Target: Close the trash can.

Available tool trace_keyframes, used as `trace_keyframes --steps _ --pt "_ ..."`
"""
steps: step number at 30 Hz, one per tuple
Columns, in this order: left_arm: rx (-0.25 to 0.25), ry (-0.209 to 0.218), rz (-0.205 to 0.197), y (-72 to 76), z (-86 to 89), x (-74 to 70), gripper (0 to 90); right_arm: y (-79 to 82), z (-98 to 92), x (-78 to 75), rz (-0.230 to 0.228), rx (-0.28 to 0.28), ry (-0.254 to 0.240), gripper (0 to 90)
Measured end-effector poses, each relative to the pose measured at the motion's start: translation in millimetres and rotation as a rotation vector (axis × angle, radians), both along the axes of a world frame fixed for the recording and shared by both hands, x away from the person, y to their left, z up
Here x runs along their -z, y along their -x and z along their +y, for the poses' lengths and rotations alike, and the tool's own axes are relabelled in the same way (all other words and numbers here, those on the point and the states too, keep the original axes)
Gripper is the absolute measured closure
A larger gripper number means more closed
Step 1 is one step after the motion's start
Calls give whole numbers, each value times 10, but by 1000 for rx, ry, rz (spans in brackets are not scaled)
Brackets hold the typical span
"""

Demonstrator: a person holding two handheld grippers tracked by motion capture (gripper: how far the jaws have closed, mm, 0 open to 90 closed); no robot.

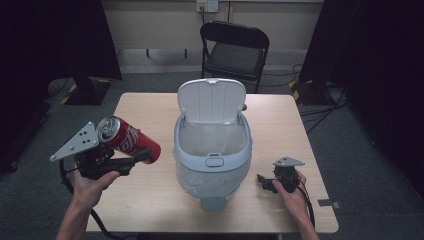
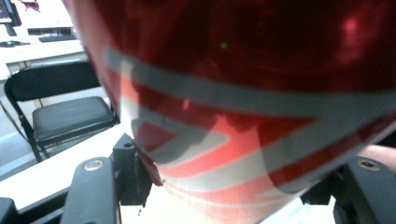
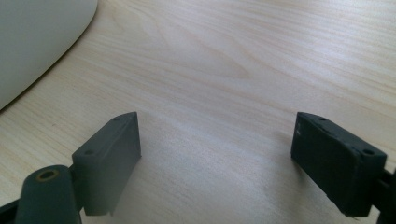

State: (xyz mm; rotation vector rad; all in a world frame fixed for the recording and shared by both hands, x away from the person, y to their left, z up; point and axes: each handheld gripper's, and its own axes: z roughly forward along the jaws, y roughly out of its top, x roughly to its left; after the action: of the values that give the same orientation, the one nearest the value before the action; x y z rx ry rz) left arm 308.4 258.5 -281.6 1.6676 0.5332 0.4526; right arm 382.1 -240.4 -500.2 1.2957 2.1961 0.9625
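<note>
A lab-like recording room: grey carpet, dark drapes (image 1: 55, 40), folding chair (image 1: 233, 50), lone wooden table (image 1: 150, 190).

Red soda can (image 1: 129, 139) with grey-white lettering, lying tilted, silver top facing up-left, base pointing at the bin. Clamped in left gripper (image 1: 140, 157), held off the table, just left of the open-lidded bin (image 1: 212, 161).

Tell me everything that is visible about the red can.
The red can is a shiny metal drink can with grey and white lettering and a silver top. It lies tilted, top toward the person, off the table, left of the open bin. The left gripper clamps its sides; the jaws press its wall in the left gripper view.
</note>
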Motion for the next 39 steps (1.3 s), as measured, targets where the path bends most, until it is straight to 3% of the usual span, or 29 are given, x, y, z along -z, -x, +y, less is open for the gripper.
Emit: trace_keyframes --steps 8,11,17,33,39 --pt "15 45 -44 -57 -91 -181 342 0 -1 -1 1 0 0 146" --pt "26 77 -85 -59 -174 -274 342 0 0 0 0 0 0 146" --pt "63 92 -98 -115 -296 -394 343 0 0 0 1 -1 0 146" --pt "158 103 -50 -336 -738 -417 342 -1 0 -1 1 -1 1 146" --pt "191 68 -15 -428 -978 -405 342 0 1 -1 1 1 2 146"
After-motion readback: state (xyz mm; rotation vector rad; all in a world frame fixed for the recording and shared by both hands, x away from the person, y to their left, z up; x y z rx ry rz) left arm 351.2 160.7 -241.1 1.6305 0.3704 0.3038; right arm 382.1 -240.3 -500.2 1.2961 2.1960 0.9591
